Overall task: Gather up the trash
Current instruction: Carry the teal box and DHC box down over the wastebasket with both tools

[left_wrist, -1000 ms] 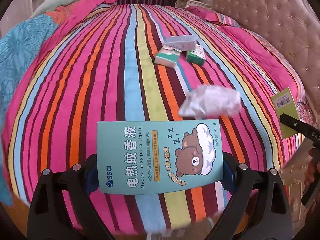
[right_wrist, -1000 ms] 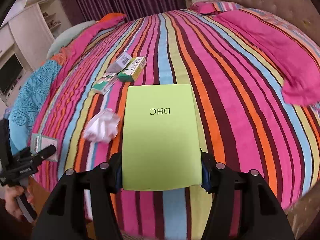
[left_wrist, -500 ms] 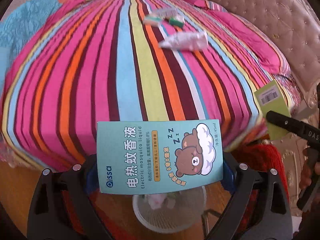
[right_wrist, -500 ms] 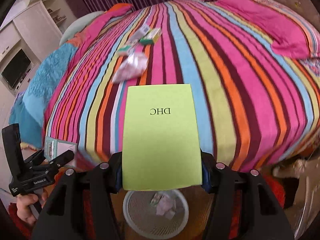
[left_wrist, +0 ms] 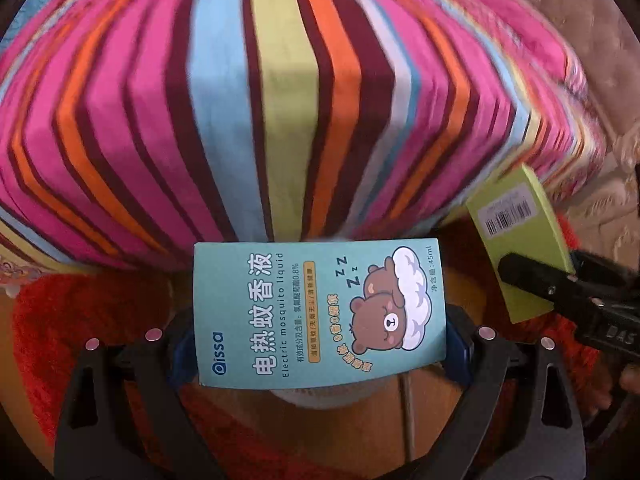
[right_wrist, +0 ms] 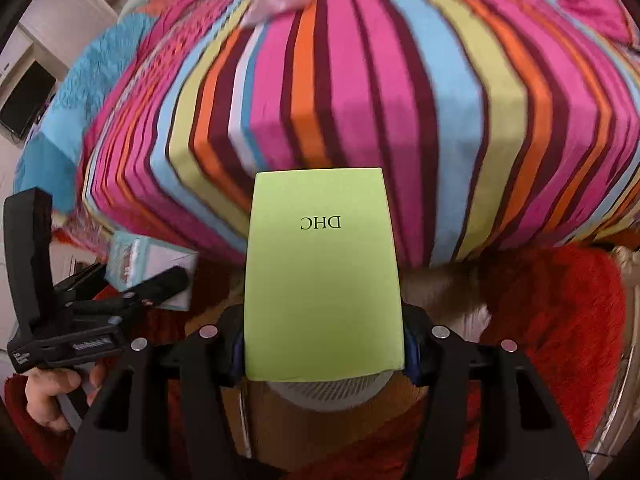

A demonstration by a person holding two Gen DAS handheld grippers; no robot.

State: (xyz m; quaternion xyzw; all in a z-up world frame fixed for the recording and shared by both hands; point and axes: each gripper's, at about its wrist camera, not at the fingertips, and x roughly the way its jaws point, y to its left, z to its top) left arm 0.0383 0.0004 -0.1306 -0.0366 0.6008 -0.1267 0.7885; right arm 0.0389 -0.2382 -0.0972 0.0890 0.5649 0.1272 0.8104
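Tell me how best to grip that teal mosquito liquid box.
As the left gripper does now: pads on its two opposite narrow ends, near the lower edge, coming from below its printed face. The teal box is flat and rectangular, so the parallel ends seat squarely.

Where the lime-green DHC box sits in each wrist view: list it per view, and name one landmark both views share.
Left wrist view: the lime-green DHC box is at the right edge, barcode side showing, clamped in the right gripper.
Right wrist view: the same box fills the lower centre, between that gripper's fingers.
Shared landmark: the striped bedspread, whose folded edge crosses both views above the boxes.
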